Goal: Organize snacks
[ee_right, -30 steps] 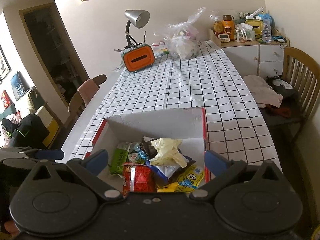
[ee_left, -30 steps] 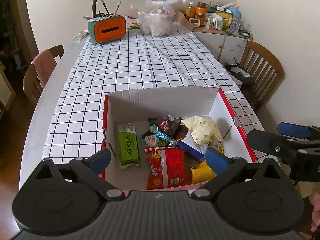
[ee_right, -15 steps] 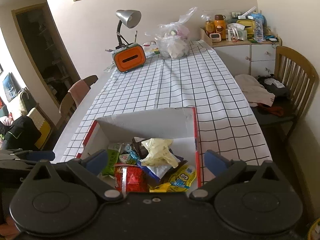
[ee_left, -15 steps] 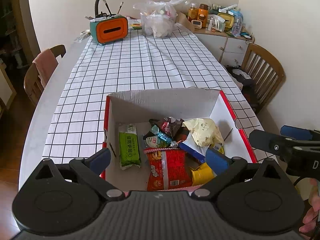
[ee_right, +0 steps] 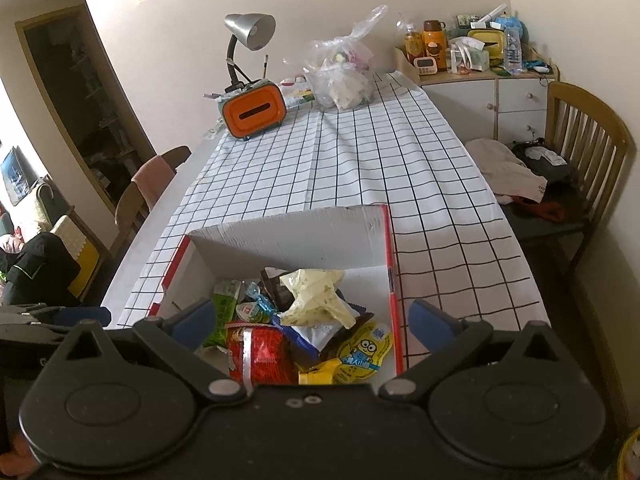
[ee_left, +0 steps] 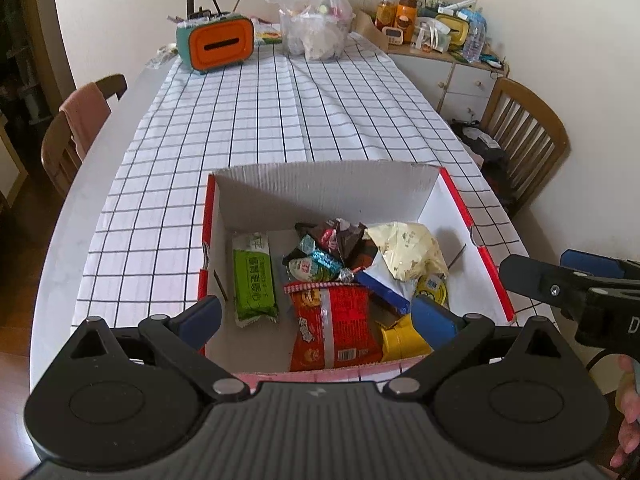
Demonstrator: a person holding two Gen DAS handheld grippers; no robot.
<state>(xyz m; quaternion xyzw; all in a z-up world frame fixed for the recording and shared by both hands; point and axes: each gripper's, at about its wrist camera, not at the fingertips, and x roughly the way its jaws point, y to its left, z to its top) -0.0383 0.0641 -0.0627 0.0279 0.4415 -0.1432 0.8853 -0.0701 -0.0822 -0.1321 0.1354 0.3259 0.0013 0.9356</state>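
Observation:
A red-and-white cardboard box (ee_left: pixel 320 188) (ee_right: pixel 296 236) sits at the near end of the checked tablecloth. It holds a heap of snacks: a green packet (ee_left: pixel 254 280), a red bag (ee_left: pixel 334 326) (ee_right: pixel 260 354), a pale yellow bag (ee_left: pixel 404 248) (ee_right: pixel 316 292), a yellow minion pack (ee_right: pixel 364 354) and small sweets. My left gripper (ee_left: pixel 320 318) is open and empty above the box's near edge. My right gripper (ee_right: pixel 316 322) is open and empty, also above the near edge. The right gripper shows at the left wrist view's right side (ee_left: pixel 560 284).
At the table's far end stand an orange tissue box (ee_left: pixel 218 46) with a desk lamp (ee_right: pixel 250 32) and a clear plastic bag (ee_left: pixel 316 28). Wooden chairs stand left (ee_left: pixel 76 128) and right (ee_left: pixel 524 140). A cluttered cabinet (ee_right: pixel 480 80) is at the far right.
Both grippers have risen and drawn back a little from the box. Both stay open and empty. The snacks have not moved.

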